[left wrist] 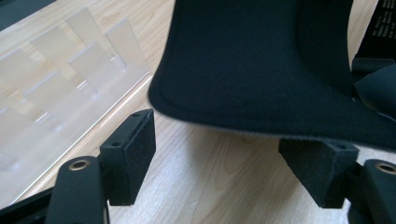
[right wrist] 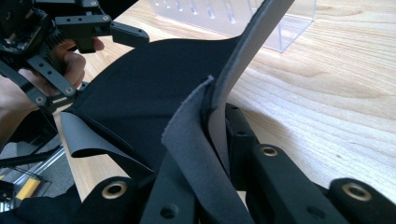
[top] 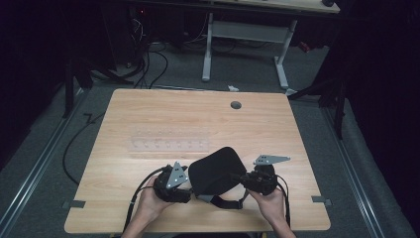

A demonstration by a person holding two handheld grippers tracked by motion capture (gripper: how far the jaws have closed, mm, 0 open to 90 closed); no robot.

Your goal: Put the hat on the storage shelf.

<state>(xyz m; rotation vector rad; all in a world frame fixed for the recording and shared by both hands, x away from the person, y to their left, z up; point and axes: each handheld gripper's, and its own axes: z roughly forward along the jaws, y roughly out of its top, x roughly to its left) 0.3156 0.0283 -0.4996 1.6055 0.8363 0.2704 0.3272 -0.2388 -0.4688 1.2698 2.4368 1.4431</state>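
A black padded eye mask (top: 215,171) with a strap (top: 223,202) is held just above the wooden table (top: 148,109), near its front edge. My right gripper (top: 238,176) is shut on the mask's right edge; the right gripper view shows the grey-backed fabric (right wrist: 205,116) pinched between the jaws of the right gripper (right wrist: 219,140). My left gripper (top: 189,192) sits at the mask's left side. In the left gripper view the left gripper (left wrist: 224,154) stands open, its pads (left wrist: 133,156) wide apart below the edge of the mask (left wrist: 261,70) and not touching it.
A clear acrylic slotted rack (top: 168,140) lies on the table just beyond the mask, also close to the left jaw as the rack (left wrist: 60,88). A grey cable grommet (top: 236,105) sits near the far edge. Cables trail off the front edge.
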